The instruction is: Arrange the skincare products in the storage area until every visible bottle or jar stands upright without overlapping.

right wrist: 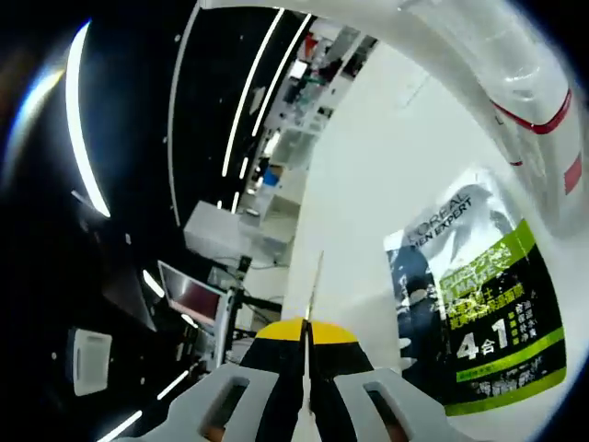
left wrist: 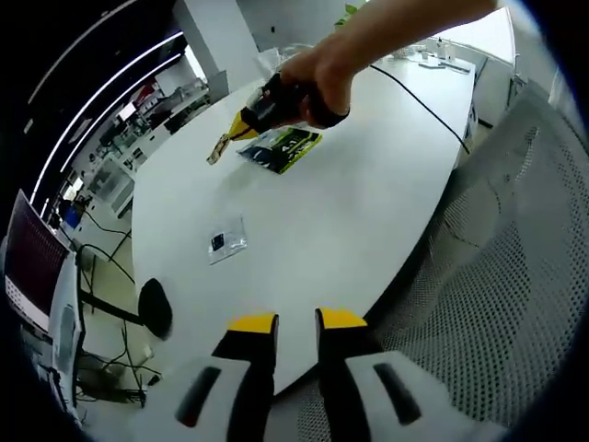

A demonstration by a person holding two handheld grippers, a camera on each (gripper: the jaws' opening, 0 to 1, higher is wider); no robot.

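Two claws are ours. The right claw (left wrist: pixel 241 120), jaws pressed shut on a thin flat card (right wrist: pixel 313 276), hovers just beside the L'Oréal Men Expert sachet (right wrist: pixel 479 304) lying flat near the white tabletop's (left wrist: pixel 368 184) far edge. The left claw (left wrist: pixel 296 322), slightly parted and empty, hangs off the near edge, well apart, so we judge the right nearer.
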